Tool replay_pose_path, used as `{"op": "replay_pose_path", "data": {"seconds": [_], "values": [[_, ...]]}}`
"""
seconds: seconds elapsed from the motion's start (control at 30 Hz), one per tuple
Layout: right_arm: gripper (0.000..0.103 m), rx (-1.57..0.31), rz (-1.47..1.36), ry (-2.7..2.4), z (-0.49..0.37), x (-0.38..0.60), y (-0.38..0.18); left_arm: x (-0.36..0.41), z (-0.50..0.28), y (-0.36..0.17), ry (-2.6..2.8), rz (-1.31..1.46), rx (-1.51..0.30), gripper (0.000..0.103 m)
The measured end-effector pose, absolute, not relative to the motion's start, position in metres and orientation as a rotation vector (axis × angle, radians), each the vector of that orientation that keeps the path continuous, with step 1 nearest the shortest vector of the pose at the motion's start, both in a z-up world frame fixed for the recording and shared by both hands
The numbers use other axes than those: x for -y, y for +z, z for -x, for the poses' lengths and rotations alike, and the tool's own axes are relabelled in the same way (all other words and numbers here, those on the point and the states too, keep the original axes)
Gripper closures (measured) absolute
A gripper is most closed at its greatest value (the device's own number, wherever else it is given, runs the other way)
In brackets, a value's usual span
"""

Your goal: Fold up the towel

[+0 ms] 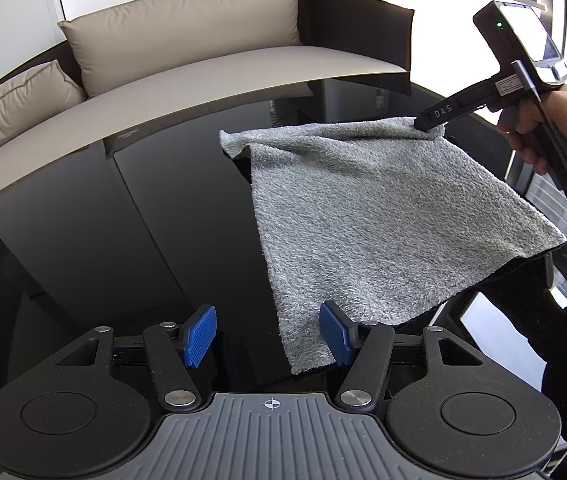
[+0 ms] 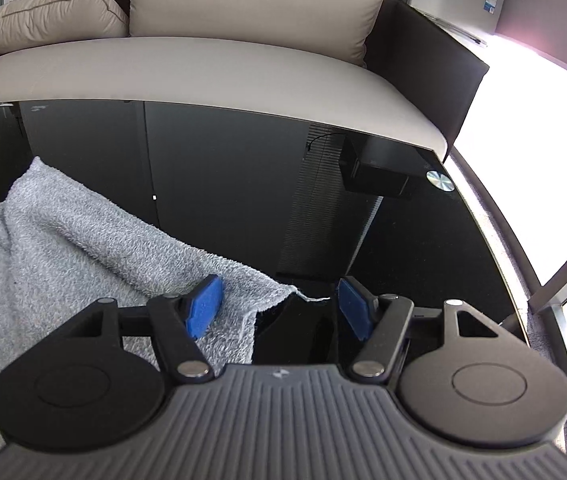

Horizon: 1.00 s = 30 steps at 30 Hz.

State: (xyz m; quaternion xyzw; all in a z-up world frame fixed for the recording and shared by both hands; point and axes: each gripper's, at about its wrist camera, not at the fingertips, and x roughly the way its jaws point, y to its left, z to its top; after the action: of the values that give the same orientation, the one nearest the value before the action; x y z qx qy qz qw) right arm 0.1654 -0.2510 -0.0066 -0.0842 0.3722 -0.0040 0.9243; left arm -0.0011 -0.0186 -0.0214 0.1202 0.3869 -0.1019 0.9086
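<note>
**Grey towel spread on the black bench, both hand-held grippers apart**

While the grey towel (image 1: 363,220) lies on the glossy black bench (image 1: 143,220), the left hand-held gripper (image 1: 268,336) hangs with its blue pads (image 1: 200,336) spread wide at the towel's near corner. The right hand-held gripper (image 2: 281,308) stands open too, its left pad over the towel's far corner. A beige sofa (image 2: 203,68) sits behind.

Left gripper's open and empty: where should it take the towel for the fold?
Take the towel's near corner, the one lying flat just ahead of the left gripper. Come straight forward and low, one pad sliding under the edge; the far corners are bunched.
</note>
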Motion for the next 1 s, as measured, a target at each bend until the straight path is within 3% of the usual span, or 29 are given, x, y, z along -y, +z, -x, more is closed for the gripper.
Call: {"op": "replay_pose_path", "data": {"seconds": [0.63, 0.73, 1.0], "values": [[0.036, -0.82, 0.171, 0.003, -0.195, 0.258, -0.005, 0.015, 0.003, -0.019, -0.215, -0.243, -0.804, 0.049], [0.029, -0.818, 0.173, -0.012, -0.201, 0.257, -0.007, 0.014, 0.002, -0.019, -0.217, -0.241, -0.805, 0.049], [0.027, -0.811, 0.195, -0.026, -0.22, 0.256, -0.009, 0.015, 0.001, -0.019, -0.221, -0.241, -0.809, 0.049]]}}
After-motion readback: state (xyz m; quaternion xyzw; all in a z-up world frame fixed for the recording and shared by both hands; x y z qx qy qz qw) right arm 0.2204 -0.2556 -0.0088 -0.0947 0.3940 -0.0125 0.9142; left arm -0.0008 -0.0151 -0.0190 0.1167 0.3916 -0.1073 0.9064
